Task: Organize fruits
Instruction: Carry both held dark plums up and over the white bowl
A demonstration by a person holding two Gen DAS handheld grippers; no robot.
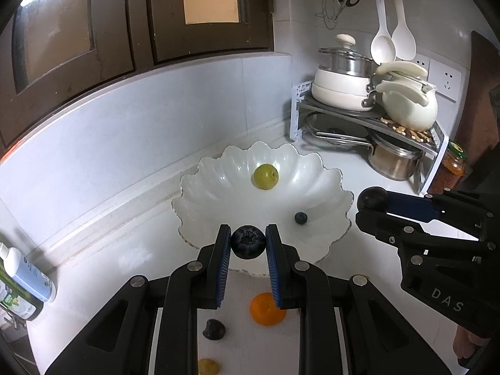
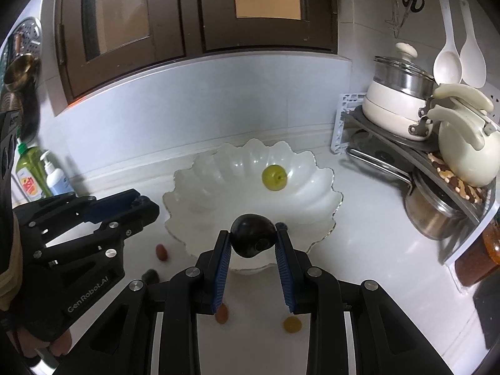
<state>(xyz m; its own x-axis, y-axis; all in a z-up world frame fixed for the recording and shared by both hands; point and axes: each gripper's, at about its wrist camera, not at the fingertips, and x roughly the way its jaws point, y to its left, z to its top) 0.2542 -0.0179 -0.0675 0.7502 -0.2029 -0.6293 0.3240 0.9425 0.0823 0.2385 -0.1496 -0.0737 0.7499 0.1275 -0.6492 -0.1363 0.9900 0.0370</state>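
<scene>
1. Left hand-held gripper (image 1: 248,242) of mine is clamped on a round dark blueberry (image 1: 248,242), its blue ribbed pads pressing on both sides, and it hangs over the near rim of the white scalloped glass bowl (image 1: 215,187).
2. My right hand-held gripper (image 2: 253,240) is clamped on a larger, dark purple, glossy round fruit (image 2: 252,237), also at the bowl's near rim; the left wrist view shows that fruit at the tip of the right fingers, just beside the bowl's right edge.
3. Inside the bowl lie a small yellow-green round fruit (image 1: 265,176) near the middle and a second small blueberry (image 1: 300,218) toward the right.
4. On the white tabletop (image 1: 125,250) in front of the bowl I see a small orange citrus fruit (image 1: 265,311), a dark lumpy fruit (image 1: 213,329) and a yellowish fruit (image 1: 207,366) partly behind my fingers.
5. My right wrist view adds a small red oval fruit (image 2: 162,251) left of the bowl, a reddish one (image 2: 222,312) and a yellow one (image 2: 292,324) nearer me.
6. At the back right, a grey corner rack (image 1: 359,111) holds white pots.
</scene>
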